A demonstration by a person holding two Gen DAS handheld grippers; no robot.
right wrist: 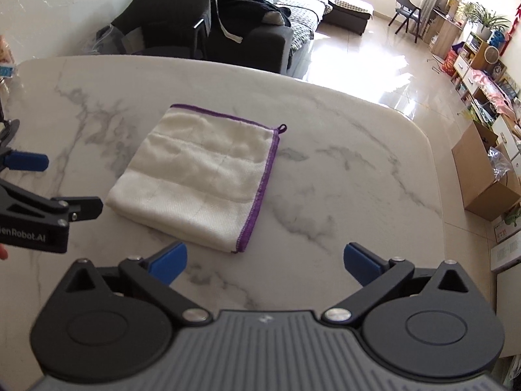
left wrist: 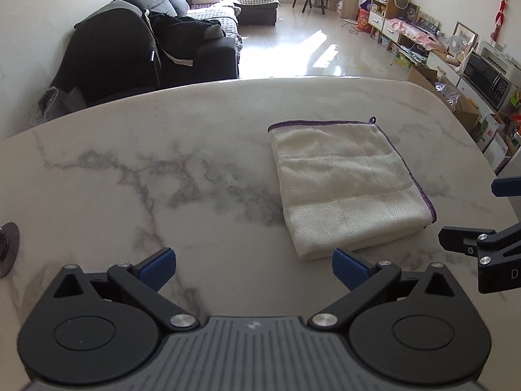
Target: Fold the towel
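Observation:
A white towel point(left wrist: 350, 184) with purple stitched edging and a small hanging loop lies folded into a thick rectangle on the marble table point(left wrist: 162, 169). In the right wrist view the same towel point(right wrist: 202, 176) sits just ahead and left of centre. My left gripper point(left wrist: 254, 268) is open, low over the table, with the towel's near corner beside its right fingertip. My right gripper point(right wrist: 265, 262) is open too, nothing between its blue pads, just short of the towel's near purple corner. Each gripper shows at the edge of the other's view.
The table's rounded far edge point(left wrist: 293, 79) drops to a shiny tiled floor. A dark sofa point(left wrist: 182, 42) stands beyond on the left, shelves and cardboard boxes point(right wrist: 485, 176) on the right. A dark round object point(left wrist: 8, 247) lies at the table's left edge.

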